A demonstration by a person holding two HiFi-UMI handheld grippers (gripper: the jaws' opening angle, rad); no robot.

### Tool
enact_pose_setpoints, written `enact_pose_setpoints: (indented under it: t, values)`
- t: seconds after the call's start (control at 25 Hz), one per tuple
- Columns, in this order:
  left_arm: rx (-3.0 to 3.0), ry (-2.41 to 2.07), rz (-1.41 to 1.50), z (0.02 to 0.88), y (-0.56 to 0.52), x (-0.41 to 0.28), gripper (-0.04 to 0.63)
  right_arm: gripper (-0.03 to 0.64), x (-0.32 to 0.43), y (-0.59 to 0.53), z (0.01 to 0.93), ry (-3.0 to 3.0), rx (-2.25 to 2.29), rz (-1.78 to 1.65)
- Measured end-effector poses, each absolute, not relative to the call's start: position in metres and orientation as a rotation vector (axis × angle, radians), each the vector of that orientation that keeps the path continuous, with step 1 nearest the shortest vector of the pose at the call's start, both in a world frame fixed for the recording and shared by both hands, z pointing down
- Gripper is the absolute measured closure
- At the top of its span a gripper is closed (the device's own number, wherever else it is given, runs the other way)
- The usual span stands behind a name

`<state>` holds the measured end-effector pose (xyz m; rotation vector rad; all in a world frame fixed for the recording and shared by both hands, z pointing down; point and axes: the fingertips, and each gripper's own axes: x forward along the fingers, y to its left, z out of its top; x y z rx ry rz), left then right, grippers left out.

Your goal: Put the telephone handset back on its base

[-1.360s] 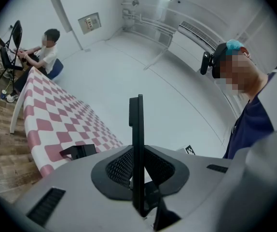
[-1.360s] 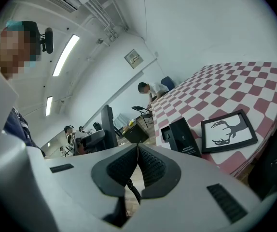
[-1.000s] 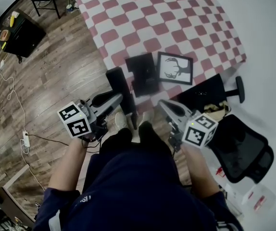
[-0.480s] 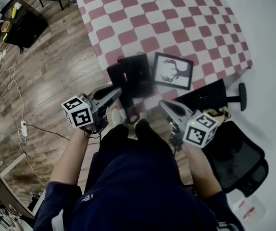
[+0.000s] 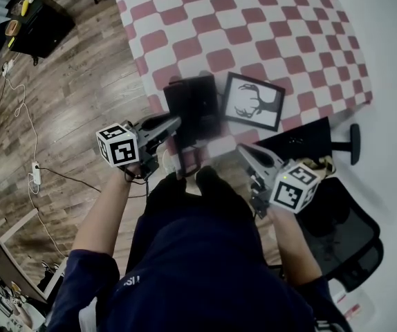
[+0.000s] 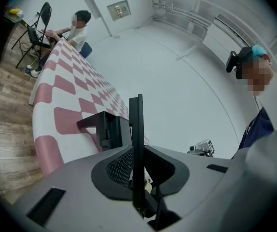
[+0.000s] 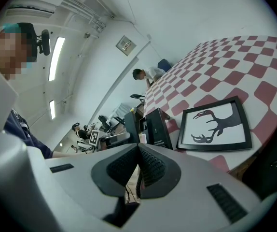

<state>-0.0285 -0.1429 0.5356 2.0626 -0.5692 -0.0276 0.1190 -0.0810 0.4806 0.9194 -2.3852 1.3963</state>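
The checkered table carries the black base at its near edge. A framed antler picture lies just right of the base. The handset stands upright just short of the base, clamped edge-on between the left gripper's jaws. The right gripper hovers near the base, with its jaws together on nothing.

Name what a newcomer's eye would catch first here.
A red-and-white checked tablecloth fills the top of the head view, a framed antler picture near its front edge. Left of the frame, the left gripper clamps the black handset, close to its black base.
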Motion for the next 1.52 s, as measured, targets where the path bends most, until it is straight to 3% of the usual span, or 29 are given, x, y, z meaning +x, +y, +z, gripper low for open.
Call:
enact_pose_setpoints:
  t: [1.52]
  values:
    - [1.944,-0.523,0.023,0.588,-0.153,-0.020,0.497,0.600,0.119,-0.099,0.492,-2.332,0.909,1.409]
